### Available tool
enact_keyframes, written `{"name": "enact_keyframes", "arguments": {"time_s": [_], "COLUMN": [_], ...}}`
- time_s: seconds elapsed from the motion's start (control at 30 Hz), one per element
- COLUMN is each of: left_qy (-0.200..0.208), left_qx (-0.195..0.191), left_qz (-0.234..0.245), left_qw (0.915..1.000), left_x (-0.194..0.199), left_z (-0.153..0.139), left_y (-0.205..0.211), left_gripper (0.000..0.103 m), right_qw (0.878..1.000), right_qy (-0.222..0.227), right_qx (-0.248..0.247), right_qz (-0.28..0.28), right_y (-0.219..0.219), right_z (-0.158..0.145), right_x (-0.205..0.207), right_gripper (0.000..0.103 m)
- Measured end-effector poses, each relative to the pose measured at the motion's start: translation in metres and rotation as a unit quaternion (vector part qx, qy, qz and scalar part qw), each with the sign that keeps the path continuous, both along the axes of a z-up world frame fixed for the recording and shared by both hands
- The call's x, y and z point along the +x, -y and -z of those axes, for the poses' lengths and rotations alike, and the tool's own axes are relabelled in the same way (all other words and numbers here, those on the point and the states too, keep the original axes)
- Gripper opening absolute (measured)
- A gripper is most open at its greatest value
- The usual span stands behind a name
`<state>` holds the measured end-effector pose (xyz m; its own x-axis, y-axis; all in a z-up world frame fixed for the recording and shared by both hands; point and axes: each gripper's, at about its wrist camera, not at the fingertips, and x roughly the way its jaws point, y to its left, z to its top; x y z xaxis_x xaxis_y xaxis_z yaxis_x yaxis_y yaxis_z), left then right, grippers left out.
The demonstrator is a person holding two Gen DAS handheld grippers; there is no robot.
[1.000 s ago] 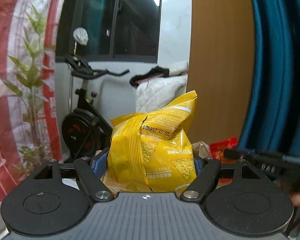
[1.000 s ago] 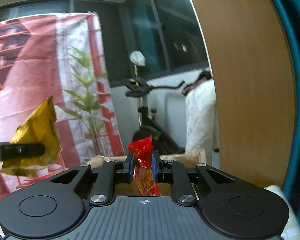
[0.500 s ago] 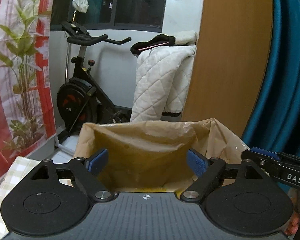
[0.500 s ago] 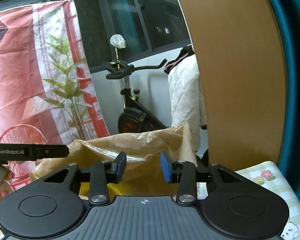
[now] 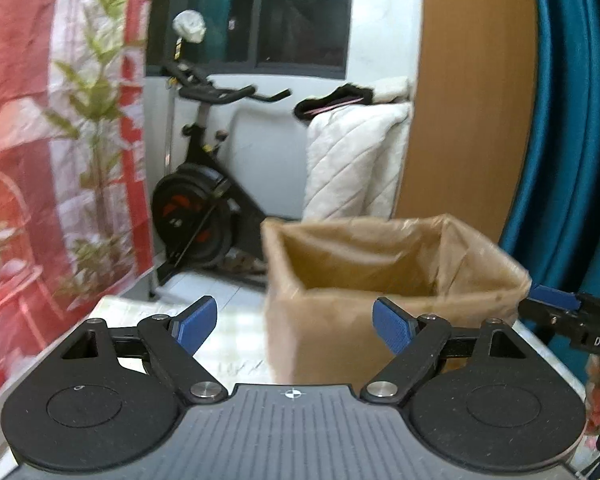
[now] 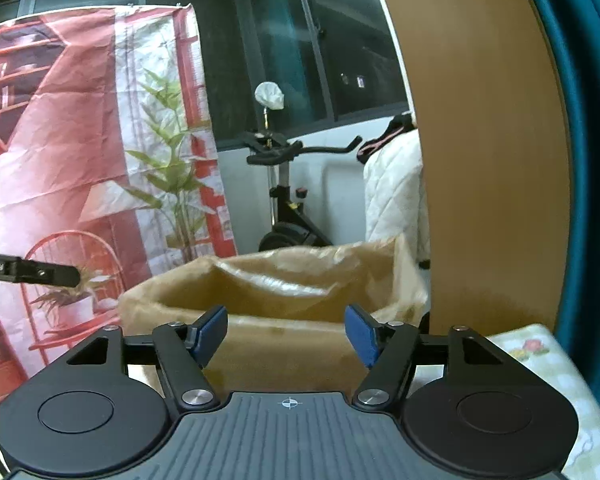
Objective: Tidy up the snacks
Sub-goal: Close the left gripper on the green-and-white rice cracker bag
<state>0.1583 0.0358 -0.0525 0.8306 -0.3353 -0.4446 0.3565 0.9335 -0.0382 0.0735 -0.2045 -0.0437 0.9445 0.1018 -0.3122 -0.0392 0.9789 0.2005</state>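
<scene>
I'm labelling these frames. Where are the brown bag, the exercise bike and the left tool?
brown bag (image 5: 380,332): left wrist view, front wall.
exercise bike (image 5: 192,216): left wrist view, flywheel.
left tool (image 5: 294,322): left wrist view, midway between its fingertips.

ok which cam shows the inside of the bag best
The left wrist view: it looks down past the rim of the bag onto its inner walls, though the bottom stays hidden and the picture is a bit blurred. The right wrist view sits lower, showing the bag mostly from outside, with only the far inner wall visible.

Both wrist views level, facing forward, near the brown paper bag (image 5: 392,280) (image 6: 284,292), sharing it and exercise bike (image 5: 196,200) (image 6: 288,200)
</scene>
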Motion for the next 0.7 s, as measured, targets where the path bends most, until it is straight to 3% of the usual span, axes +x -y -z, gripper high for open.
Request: {"name": "enact_keyframes", "arguments": {"time_s": [0.23,0.33,0.7], "left_qy": [-0.028,-0.040,-0.079], "left_qx": [-0.009,-0.012,-0.041], "left_qz": [-0.017,-0.016,0.019], "left_qw": [0.9994,0.9990,0.9959], "left_x": [-0.024,-0.030,-0.033], "left_z": [0.026,0.039,0.069], "left_y": [-0.035,-0.043,-0.032], "left_gripper": [0.086,0.086,0.084], "right_qw": [0.998,0.995,0.985], "right_qy": [-0.040,-0.057,-0.097], "right_qx": [-0.032,-0.058,-0.114], "right_qz": [-0.031,-0.054,-0.085], "right_y": [-0.037,-0.058,-0.094], "right_z": [0.028,0.039,0.058], "right_x": [-0.016,-0.021,-0.031], "right_gripper": [0.073,0.083,0.082]}}
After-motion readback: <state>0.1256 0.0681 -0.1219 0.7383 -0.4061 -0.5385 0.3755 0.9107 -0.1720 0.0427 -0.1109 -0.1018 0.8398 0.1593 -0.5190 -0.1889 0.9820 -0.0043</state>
